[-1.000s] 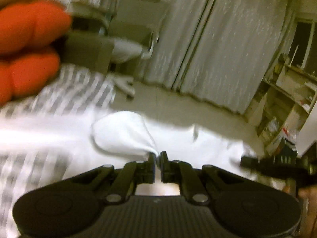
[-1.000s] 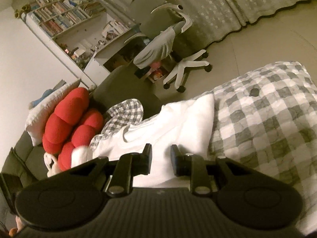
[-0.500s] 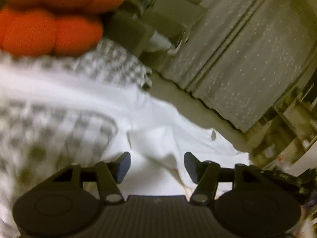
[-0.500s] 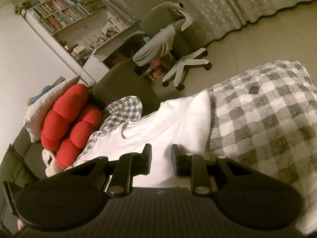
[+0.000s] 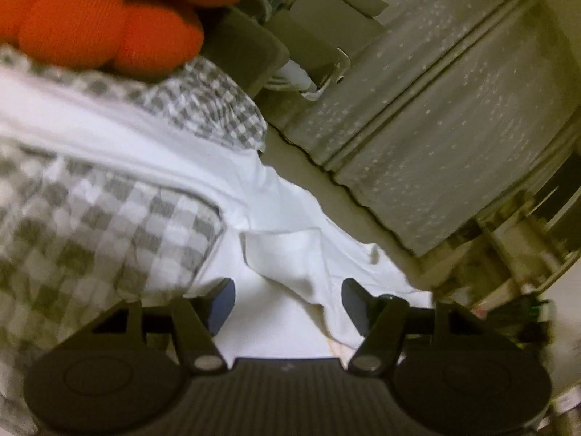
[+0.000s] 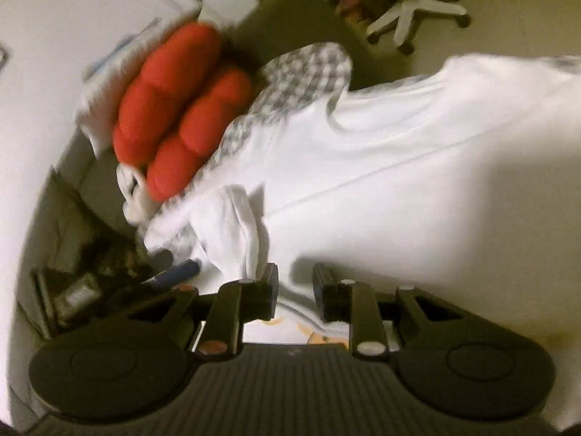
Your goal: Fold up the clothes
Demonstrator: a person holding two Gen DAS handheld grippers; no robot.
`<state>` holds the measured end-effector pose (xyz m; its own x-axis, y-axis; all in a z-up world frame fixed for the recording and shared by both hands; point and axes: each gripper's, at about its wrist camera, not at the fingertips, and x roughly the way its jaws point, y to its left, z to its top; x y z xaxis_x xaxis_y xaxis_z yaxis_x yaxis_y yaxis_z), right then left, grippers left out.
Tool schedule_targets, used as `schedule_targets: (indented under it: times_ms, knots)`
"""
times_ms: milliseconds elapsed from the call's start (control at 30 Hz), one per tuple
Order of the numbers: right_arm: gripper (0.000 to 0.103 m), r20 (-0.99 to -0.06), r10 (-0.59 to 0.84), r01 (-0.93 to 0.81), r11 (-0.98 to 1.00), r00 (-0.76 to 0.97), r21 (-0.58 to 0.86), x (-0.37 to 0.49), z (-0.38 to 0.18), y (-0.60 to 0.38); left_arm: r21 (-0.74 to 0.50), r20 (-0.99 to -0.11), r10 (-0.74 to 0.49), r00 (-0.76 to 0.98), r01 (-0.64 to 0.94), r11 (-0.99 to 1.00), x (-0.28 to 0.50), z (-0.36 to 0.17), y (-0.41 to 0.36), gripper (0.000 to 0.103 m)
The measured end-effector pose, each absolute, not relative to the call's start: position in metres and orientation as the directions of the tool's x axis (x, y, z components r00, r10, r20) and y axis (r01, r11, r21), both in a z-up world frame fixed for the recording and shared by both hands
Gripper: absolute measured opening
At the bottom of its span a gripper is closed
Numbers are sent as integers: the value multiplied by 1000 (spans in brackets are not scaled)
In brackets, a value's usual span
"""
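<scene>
Two tongs over white shirt (image 5: 290,265): left tongs (image 5: 288,303) agape, empty; right tongs (image 6: 295,290) narrow, grip unclear; red cushion (image 6: 174,109) beside.

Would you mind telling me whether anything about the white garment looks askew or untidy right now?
Yes. One sleeve lies crumpled and folded back on the white T-shirt, between the open left gripper fingers. In the right wrist view another bunched part hangs rumpled by the checked blanket.

A white shirt (image 6: 381,181) lies spread out on the checked blanket. It is mostly flat with some soft wrinkles. One sleeve (image 6: 232,229) is bunched up at its near left side. In the left wrist view, a small flap of the shirt (image 5: 290,265) is folded over.
</scene>
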<state>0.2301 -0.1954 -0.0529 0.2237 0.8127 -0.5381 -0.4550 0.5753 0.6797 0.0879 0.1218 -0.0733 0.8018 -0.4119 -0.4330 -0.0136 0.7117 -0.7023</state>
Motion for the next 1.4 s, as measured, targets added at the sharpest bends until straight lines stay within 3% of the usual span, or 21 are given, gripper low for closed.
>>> schedule_targets:
  times_ms: [133, 267, 433, 533, 600, 667, 700, 767, 833, 867, 933, 1100, 1400]
  knots:
    - [27, -429, 896, -430, 434, 114, 791, 236, -62, -184, -816, -362, -498, 788, -9, 578, 88, -87, 139, 69]
    - [27, -367, 930, -437, 338, 19, 834, 227, -71, -176, -879, -288, -557, 779, 17, 477, 86, -93, 146, 81]
    - [27, -266, 950, -501, 153, -161, 852, 210, -58, -170, -872, -296, -566, 770, 24, 488, 86, -91, 138, 83]
    - [27, -287, 950, -538, 181, -119, 823, 208, -49, -177, -848, -328, -556, 764, 21, 530, 86, -88, 134, 83]
    - [27, -294, 953, -522, 214, -74, 826, 213, -49, -186, -809, -378, -528, 760, 5, 587, 88, -84, 130, 76]
    - [33, -325, 946, -513, 277, -4, 812, 221, -49, -194, -749, -431, -482, 762, -5, 662, 88, -81, 120, 71]
    - [41, -339, 940, -506, 309, 33, 805, 224, -49, -200, -716, -456, -457, 763, -9, 698, 88, -79, 115, 68]
    - [42, -352, 930, -481, 356, 103, 801, 228, -51, -212, -640, -499, -399, 769, -16, 768, 89, -76, 104, 59]
    - [42, -364, 916, -466, 398, 166, 790, 230, -51, -229, -540, -541, -323, 777, -26, 841, 94, -72, 90, 32]
    - [42, -369, 909, -465, 417, 195, 781, 231, -49, -234, -479, -564, -276, 778, -36, 877, 97, -69, 83, 10]
    - [42, -371, 891, -465, 452, 260, 761, 232, -44, -247, -382, -574, -207, 792, -36, 923, 103, -60, 72, 8]
    - [48, -328, 851, -432, 498, 411, 752, 236, -39, -285, -259, -476, -164, 864, 40, 965, 105, -21, 58, 8]
    - [52, -283, 758, -331, 544, 588, 771, 243, -41, -341, -181, -362, -99, 927, 34, 983, 119, 15, 61, 8]
